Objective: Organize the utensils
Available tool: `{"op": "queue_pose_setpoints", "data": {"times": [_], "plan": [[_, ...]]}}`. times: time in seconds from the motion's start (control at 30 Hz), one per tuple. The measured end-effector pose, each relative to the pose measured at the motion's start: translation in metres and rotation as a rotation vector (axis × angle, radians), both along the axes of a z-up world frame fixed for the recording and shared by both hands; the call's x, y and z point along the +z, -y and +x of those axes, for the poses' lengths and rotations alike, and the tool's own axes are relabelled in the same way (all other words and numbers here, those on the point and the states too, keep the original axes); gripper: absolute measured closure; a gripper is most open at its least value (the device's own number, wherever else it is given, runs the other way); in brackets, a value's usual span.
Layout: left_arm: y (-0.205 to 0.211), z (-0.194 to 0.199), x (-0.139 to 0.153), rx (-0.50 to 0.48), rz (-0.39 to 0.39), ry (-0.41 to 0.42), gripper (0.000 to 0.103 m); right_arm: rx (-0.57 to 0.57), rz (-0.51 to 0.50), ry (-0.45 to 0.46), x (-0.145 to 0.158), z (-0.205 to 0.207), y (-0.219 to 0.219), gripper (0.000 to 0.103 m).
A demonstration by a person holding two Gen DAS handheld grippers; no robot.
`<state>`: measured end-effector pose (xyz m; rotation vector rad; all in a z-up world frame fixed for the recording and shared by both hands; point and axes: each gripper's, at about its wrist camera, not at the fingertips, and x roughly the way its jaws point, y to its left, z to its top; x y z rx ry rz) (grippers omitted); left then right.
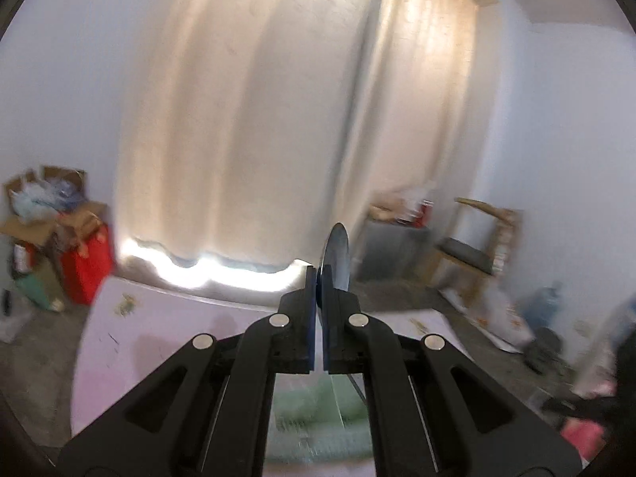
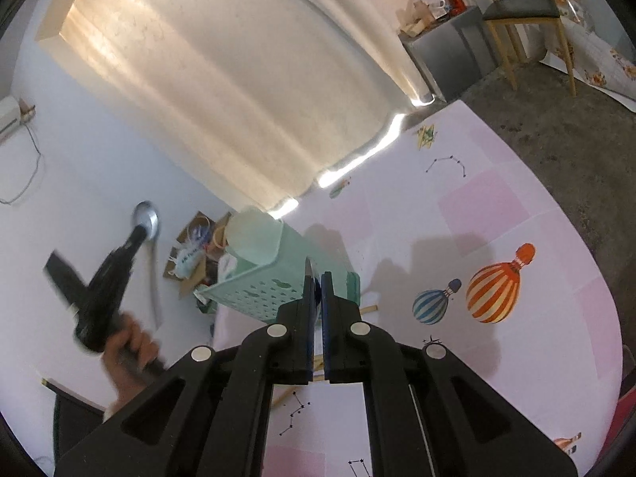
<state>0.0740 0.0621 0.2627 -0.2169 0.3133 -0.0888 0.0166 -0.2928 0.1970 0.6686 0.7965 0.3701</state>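
Spoon (image 2: 145,218) clamped in left gripper (image 1: 319,274) above basket (image 2: 258,274); right gripper (image 2: 317,278) closed, chopsticks (image 2: 367,309) left on table (image 2: 516,206).

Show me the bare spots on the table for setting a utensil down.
Free: the pink tablecloth between the balloon prints and the far edge. Crowded: near the green basket, with wooden chopsticks beside the right tongs.
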Motion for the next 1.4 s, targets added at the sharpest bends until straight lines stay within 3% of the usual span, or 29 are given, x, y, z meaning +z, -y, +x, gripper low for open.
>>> {"op": "queue_pose_setpoints", "data": {"times": [0.13,0.27,0.4,0.53,0.73,0.93,1.13,1.3,1.4], "plan": [[0.036,0.04,-0.009,0.116,0.155,-0.035,0.102,0.003,0.025,0.009,0.001,0.0,0.009,0.099],[0.054,0.061,-0.02,0.19,0.233,-0.056,0.102,0.02,0.041,0.022,0.01,-0.004,0.014,0.099],[0.071,0.07,-0.032,0.196,0.327,-0.059,0.102,0.024,0.045,0.034,0.013,-0.004,0.017,0.099],[0.073,0.069,-0.046,0.154,0.352,-0.096,0.102,0.019,0.059,0.041,0.014,-0.002,0.018,0.099],[0.066,0.043,-0.056,0.021,0.253,-0.07,0.102,0.018,0.075,0.045,0.017,0.007,0.011,0.099],[0.068,0.008,-0.063,-0.122,0.261,-0.055,0.1,0.028,0.06,0.075,0.031,0.02,-0.004,0.099],[0.069,0.007,-0.062,-0.119,0.303,-0.083,0.103,0.036,0.053,0.09,0.041,0.026,-0.023,0.099],[0.049,0.013,-0.059,-0.147,0.18,-0.122,0.102,0.044,0.062,0.083,0.041,0.02,-0.028,0.099],[0.037,0.018,-0.061,-0.191,0.118,-0.145,0.087,0.042,0.055,0.082,0.042,0.019,-0.026,0.098]]}}
